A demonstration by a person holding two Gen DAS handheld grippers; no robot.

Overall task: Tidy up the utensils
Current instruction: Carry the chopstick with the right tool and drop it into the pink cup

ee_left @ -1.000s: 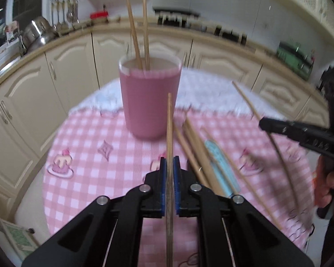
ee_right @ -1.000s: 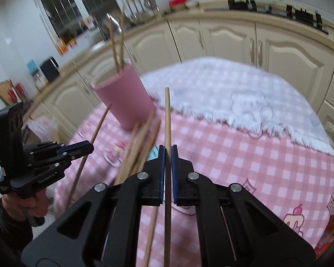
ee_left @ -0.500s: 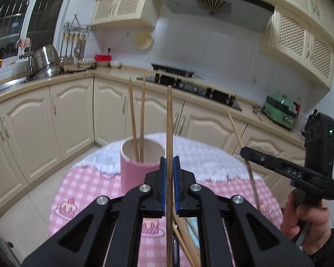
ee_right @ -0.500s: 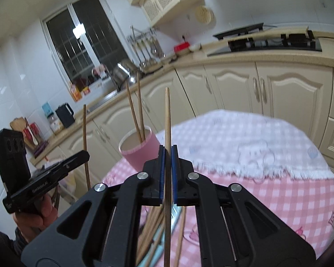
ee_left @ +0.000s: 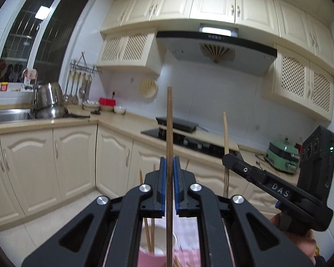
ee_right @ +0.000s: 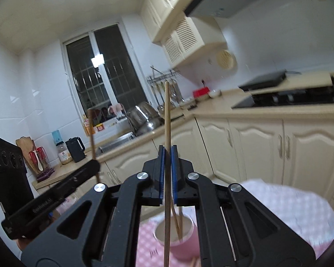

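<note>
Left wrist view. The left gripper (ee_left: 169,187) was clamped on a dark chopstick (ee_left: 169,120), blue pads (ee_left: 163,184) pressed to either side of it. The stick stood upright, passing through the jaws, with its lower end over the mouth of the pink cup (ee_left: 158,248) at the bottom edge. Two sticks (ee_left: 148,233) leaned inside the cup. Judgement: the upright hold lined the stick with the cup opening so that it could drop in end first. To the right, the right gripper (ee_left: 228,161) was closed on a paler chopstick (ee_left: 225,133), also near upright, close beside the left one. A bit of the pink check cloth (ee_left: 189,257) showed beside the cup.

Right wrist view. The right gripper (ee_right: 167,173) pinched its pale chopstick (ee_right: 167,115) between blue pads (ee_right: 161,173), the stick upright, its lower part crossing in front of the cup (ee_right: 184,242). Whether the tip was inside the rim or just before it, I could not tell. Two sticks (ee_right: 178,224) stood in the cup, tilted. The cup sat on the check cloth (ee_right: 144,242), near a white cloth (ee_right: 300,211). At left the left gripper (ee_right: 93,166) held its dark stick (ee_right: 91,133) upright, well above the table.

Judgement: both sticks were held high and vertical because the cup is tall and narrow; a slanted stick would catch the rim or knock those already inside. Both still had to go in.
</note>
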